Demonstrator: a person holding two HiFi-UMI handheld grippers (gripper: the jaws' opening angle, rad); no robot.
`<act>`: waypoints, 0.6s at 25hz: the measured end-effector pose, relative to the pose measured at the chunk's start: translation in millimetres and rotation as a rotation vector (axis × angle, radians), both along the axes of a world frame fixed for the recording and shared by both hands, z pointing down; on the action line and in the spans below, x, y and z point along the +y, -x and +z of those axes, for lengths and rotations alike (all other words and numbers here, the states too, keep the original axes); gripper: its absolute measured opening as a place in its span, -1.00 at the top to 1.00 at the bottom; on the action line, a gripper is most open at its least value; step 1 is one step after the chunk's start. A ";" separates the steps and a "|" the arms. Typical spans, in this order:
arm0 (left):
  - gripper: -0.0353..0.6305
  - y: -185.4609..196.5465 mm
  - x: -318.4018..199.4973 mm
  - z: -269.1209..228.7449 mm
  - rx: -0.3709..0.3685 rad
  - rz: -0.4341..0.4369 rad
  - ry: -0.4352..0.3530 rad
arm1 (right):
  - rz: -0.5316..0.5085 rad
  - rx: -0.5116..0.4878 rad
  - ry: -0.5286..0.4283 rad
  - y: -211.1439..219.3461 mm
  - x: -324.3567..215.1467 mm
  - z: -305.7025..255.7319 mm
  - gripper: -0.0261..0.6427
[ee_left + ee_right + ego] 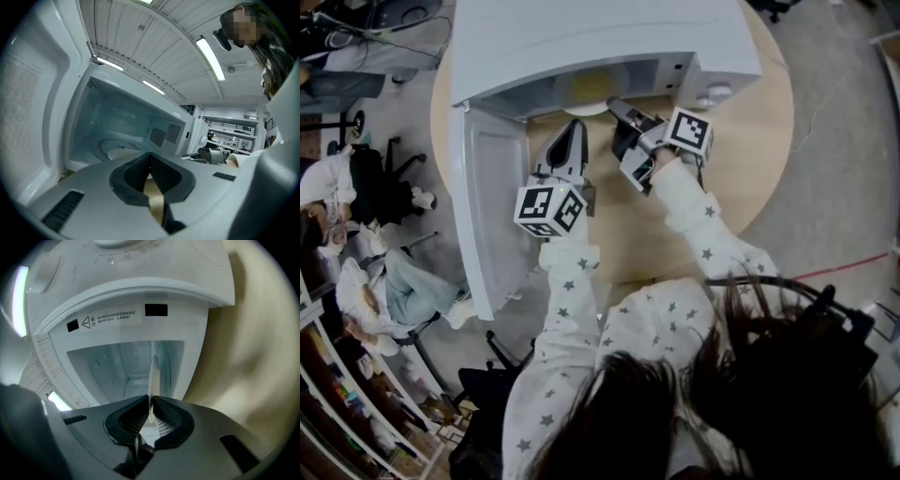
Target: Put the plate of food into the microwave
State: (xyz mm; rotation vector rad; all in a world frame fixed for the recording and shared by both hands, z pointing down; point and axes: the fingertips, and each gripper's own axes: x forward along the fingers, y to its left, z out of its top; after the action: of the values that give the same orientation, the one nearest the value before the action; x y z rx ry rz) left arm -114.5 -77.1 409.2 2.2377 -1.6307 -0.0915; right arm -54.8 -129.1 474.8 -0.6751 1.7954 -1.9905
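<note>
The white microwave [581,37] stands at the back of the round wooden table [759,122], its door [492,206] swung wide to the left. A pale plate [591,89] lies in the cavity mouth; what is on it cannot be made out. My right gripper [616,106] is shut on the plate's near rim. In the right gripper view the plate [153,373] shows edge-on between the jaws of the right gripper [150,404], with the microwave [126,319] cavity behind. My left gripper [575,127] is shut and empty just left of the plate. The left gripper [150,157] faces the cavity and the plate [119,152].
The open door [28,108] walls off the left side of the left gripper. Bare tabletop [253,357] lies to the right of the microwave. People sit on chairs [375,281] on the floor left of the table.
</note>
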 end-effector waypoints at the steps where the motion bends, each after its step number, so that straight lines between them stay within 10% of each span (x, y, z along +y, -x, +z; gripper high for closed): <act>1: 0.89 -0.1 -2.7 2.1 0.002 0.004 0.003 | 0.008 -0.006 -0.004 0.8 -3.8 -0.2 0.86; 15: 0.89 27.7 -58.8 20.7 0.020 0.053 0.031 | 0.037 0.081 -0.013 38.1 -51.5 15.5 0.86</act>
State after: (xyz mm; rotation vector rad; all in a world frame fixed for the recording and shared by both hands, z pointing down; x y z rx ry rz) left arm -142.1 -135.9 430.0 2.2482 -1.5508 -0.0739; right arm -92.9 -180.5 490.3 -0.7898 1.8267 -1.9522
